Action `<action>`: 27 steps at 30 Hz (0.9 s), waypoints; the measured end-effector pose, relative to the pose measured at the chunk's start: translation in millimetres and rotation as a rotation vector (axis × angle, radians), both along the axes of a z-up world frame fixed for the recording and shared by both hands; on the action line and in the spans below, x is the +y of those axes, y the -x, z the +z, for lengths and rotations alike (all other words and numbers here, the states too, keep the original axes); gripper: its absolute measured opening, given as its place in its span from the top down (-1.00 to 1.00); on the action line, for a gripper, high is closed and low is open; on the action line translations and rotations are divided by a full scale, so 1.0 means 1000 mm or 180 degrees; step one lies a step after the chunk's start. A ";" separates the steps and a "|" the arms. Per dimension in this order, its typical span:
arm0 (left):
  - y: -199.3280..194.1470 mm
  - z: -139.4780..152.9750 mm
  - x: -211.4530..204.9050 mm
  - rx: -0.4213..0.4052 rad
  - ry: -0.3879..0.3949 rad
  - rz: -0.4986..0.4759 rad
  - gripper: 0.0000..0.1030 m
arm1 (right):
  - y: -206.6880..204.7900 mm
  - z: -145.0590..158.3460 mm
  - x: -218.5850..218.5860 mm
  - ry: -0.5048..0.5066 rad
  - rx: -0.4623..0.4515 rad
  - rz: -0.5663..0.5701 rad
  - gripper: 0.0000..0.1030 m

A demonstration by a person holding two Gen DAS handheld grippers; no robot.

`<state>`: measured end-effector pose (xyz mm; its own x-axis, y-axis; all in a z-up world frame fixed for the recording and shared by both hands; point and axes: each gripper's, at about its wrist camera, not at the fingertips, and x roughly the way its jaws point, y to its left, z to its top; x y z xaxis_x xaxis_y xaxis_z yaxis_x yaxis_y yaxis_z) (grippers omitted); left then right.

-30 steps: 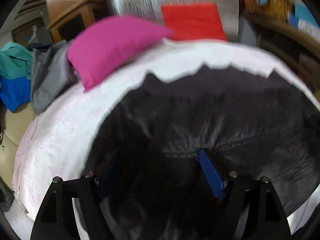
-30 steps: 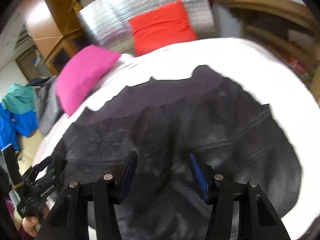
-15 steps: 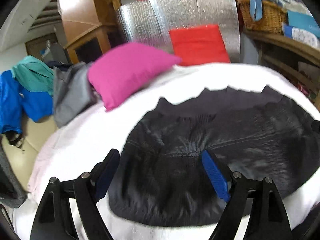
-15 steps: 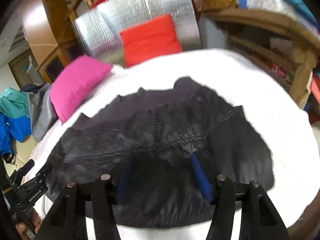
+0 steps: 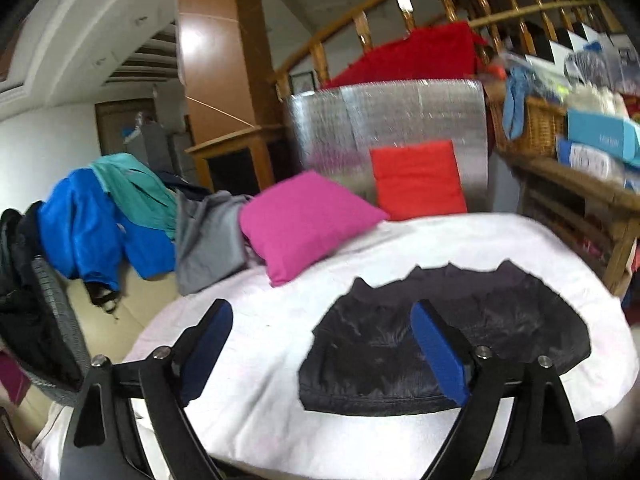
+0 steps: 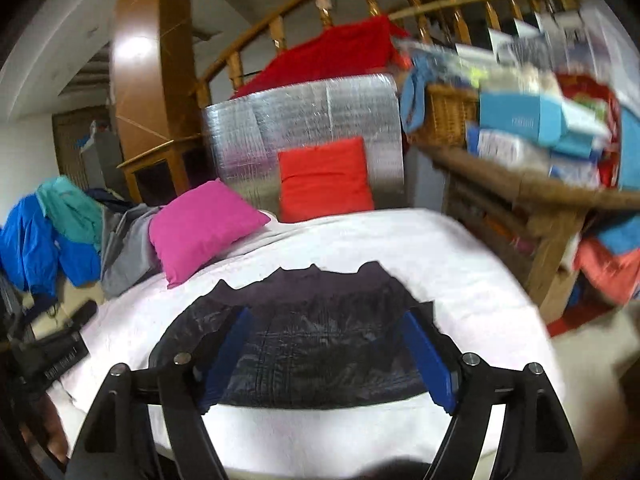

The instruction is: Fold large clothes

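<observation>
In my left wrist view the left gripper (image 5: 320, 344) sits low in the frame with its blue-padded fingers (image 5: 438, 354) spread wide and nothing between them; it is released and hangs above the white bedcover (image 5: 248, 364), clear of the cloth. The black garment (image 5: 448, 344) lies folded into a compact, roughly rectangular bundle on the cover, right of centre in the lower half of that frame, its far edge jagged and its near edge a straight hem. My right pad overlaps the garment in the picture, but I cannot tell whether it touches. In my right wrist view the right gripper (image 6: 328, 354) is likewise spread open and empty, its two blue pads framing the black garment (image 6: 304, 344), which fills the lower centre of the frame on the white bedcover (image 6: 460, 280). At the lower left edge of that view I see part of the other black tool, too blurred for detail. Behind the garment, toward the middle left of both frames, a pink pillow (image 5: 304, 224) rests on the cover, and just right of it a red cushion (image 5: 416, 178) leans upright against a silver foil panel (image 5: 384, 120). At the left edge a pile of blue, teal and grey clothes (image 5: 120, 216) is draped over a seat. At the upper right a wicker basket (image 6: 448, 116) and boxes sit on a wooden shelf.
</observation>
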<state>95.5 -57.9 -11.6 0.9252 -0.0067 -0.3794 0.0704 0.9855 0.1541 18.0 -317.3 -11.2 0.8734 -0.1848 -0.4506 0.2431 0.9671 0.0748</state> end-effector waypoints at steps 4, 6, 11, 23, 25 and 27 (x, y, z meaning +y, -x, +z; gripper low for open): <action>0.034 0.023 0.013 -0.0123 0.0036 0.0075 -0.80 | 0.028 0.013 0.012 -0.0007 0.0021 0.0035 -0.60; 0.046 0.030 0.017 -0.0158 0.0039 0.0106 -0.81 | 0.041 0.020 0.019 0.0008 0.0019 0.0094 -0.60; 0.069 0.045 0.026 -0.0193 0.0073 0.0220 -0.81 | 0.065 0.032 0.036 0.0123 -0.0021 0.0124 -0.60; 0.099 0.063 0.032 -0.0340 0.0075 0.0328 -0.81 | 0.082 0.032 0.055 0.0037 0.0024 0.0214 -0.60; 0.101 0.063 0.032 -0.0351 0.0053 0.0340 -0.81 | 0.082 0.031 0.056 0.0060 0.0014 0.0206 -0.60; 0.102 0.062 0.031 -0.0347 0.0042 0.0346 -0.82 | 0.082 0.031 0.057 0.0070 -0.0004 0.0200 -0.60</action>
